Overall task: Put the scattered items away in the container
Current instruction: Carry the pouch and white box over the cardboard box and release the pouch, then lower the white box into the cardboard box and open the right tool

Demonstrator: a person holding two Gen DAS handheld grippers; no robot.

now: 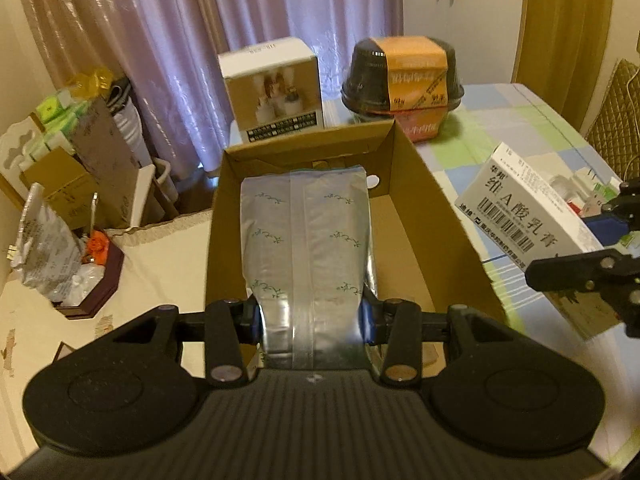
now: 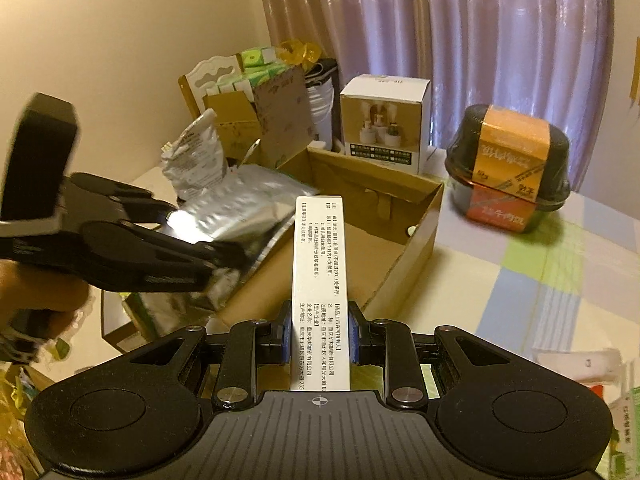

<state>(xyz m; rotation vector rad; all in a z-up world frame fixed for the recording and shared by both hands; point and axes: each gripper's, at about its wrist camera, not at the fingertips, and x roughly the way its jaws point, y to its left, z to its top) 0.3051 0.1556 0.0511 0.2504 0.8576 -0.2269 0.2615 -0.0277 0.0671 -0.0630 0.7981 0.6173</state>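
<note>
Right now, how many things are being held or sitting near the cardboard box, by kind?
Foil pouches: 1, held over the cardboard box
Medicine cartons: 1, held
White picture boxes: 1
Black food bowls: 1
Total: 4

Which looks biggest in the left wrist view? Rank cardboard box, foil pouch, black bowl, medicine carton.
1. cardboard box
2. foil pouch, enlarged by nearness
3. medicine carton and black bowl: about alike, unranked

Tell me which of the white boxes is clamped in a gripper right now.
The slim white medicine box with the barcode, held in the right gripper beside the cardboard box. The bigger white box with the product photo stands untouched by the curtain.
</note>
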